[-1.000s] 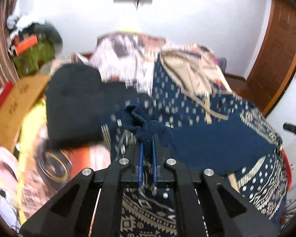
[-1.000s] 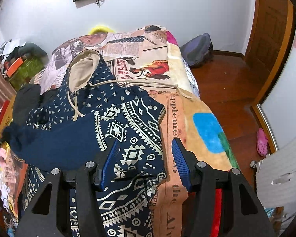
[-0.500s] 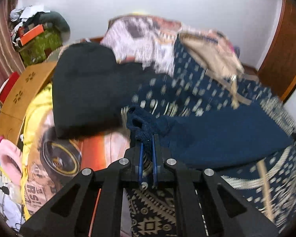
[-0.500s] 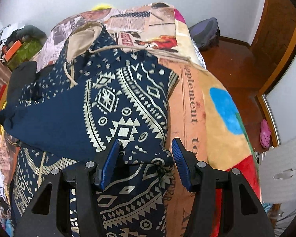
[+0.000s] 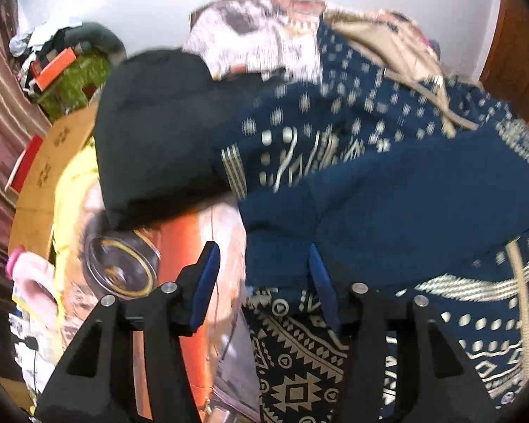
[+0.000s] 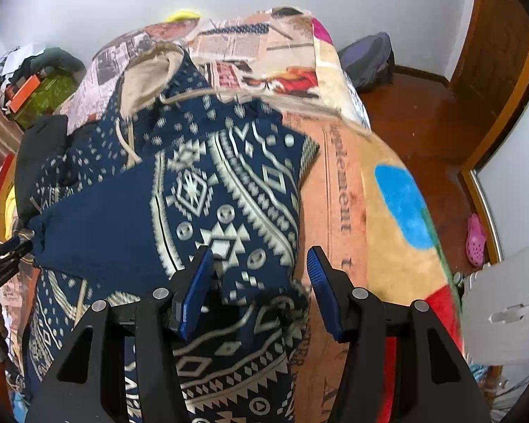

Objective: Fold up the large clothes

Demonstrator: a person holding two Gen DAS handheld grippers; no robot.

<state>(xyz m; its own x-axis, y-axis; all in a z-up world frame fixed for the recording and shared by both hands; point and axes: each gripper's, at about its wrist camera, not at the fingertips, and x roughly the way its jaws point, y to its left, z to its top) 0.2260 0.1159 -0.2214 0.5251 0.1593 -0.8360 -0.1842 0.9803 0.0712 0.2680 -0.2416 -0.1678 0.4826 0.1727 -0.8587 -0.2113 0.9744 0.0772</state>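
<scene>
A navy hoodie [image 6: 208,190] with cream patterns and a beige hood lies spread on the bed. One plain navy sleeve [image 5: 388,197] lies folded across its body. My left gripper [image 5: 264,282] is open, its fingers on either side of the sleeve's cuff end, holding nothing. My right gripper [image 6: 261,289] is open and empty, low over the hoodie's right edge. The left gripper also shows at the far left of the right wrist view [image 6: 7,253].
A black garment [image 5: 155,134] lies on the bed left of the hoodie. The bed has a printed blanket [image 6: 352,194]. Cardboard [image 5: 42,176] and clutter sit to the left. A backpack [image 6: 370,56], wooden floor and door are on the right.
My left gripper was shut on the sleeve cuff and carried it down to the left; now it has opened and let the cuff go. The right gripper stayed open and drew closer to the hoodie.
</scene>
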